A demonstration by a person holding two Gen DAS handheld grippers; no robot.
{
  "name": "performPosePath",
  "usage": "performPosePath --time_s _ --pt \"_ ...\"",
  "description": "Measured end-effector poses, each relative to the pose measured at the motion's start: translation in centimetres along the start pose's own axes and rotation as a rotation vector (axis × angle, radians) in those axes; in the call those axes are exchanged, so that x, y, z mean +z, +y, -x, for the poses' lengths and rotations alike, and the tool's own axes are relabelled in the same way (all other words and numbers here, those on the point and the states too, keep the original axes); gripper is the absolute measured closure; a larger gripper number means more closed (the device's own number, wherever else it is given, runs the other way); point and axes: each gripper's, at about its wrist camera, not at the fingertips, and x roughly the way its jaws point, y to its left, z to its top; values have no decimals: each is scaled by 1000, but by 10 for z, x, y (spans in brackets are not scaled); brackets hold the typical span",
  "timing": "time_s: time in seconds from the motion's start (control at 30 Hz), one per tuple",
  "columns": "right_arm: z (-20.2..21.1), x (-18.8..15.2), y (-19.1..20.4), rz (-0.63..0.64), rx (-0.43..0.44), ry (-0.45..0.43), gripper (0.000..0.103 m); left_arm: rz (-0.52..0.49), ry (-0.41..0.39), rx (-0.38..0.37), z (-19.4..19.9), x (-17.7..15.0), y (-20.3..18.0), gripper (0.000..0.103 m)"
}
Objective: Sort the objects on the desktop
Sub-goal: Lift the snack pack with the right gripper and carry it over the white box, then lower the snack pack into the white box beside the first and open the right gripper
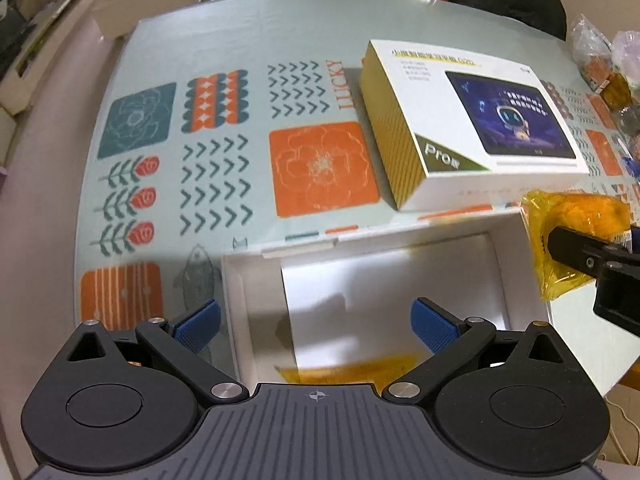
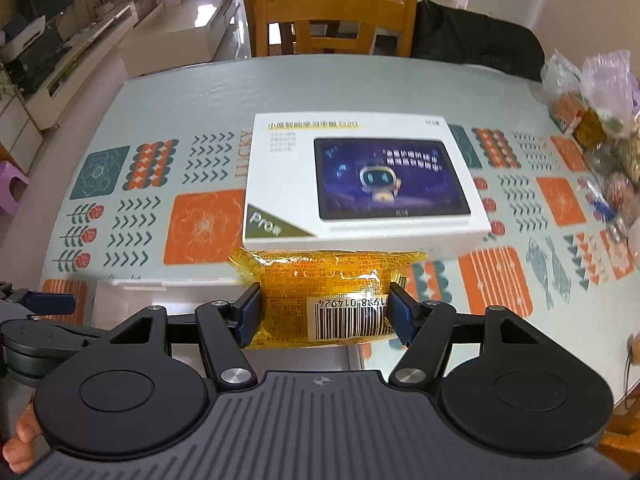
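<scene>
My right gripper (image 2: pixel 324 312) is shut on a yellow snack packet (image 2: pixel 324 292) with a barcode, held above the near table edge. In the left wrist view the same packet (image 1: pixel 576 224) hangs at the right rim of an open white box (image 1: pixel 248 304). My left gripper (image 1: pixel 316 324) is open and empty, hovering over that box. A yellow packet (image 1: pixel 348 372) lies inside the box near its front. A white tablet box (image 1: pixel 460 120) lies on the table behind; it also shows in the right wrist view (image 2: pixel 360 184).
A patterned tablecloth (image 1: pixel 200 140) covers the table. Bagged snacks (image 2: pixel 592 112) are piled at the right edge. A wooden chair (image 2: pixel 328 20) and a dark bag (image 2: pixel 472 36) stand at the far side.
</scene>
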Motion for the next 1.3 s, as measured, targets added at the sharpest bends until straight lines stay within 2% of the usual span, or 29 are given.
performPosePath --time_s 0.3,0.53,0.73,1.17,1.3 --pt "5 -42 -13 -14 62 56 23 67 42 51 4 -37 7 0" --pt "-3 -69 -15 -9 121 130 23 114 58 79 4 -46 19 0" --pt "-21 -72 -8 -9 157 170 23 122 70 92 2 -49 22 0" --pt "-51 -73 -4 -27 126 226 22 143 105 116 -7 -46 43 0" --pt "-59 -74 -3 -32 115 243 19 137 118 108 -13 -44 44 0"
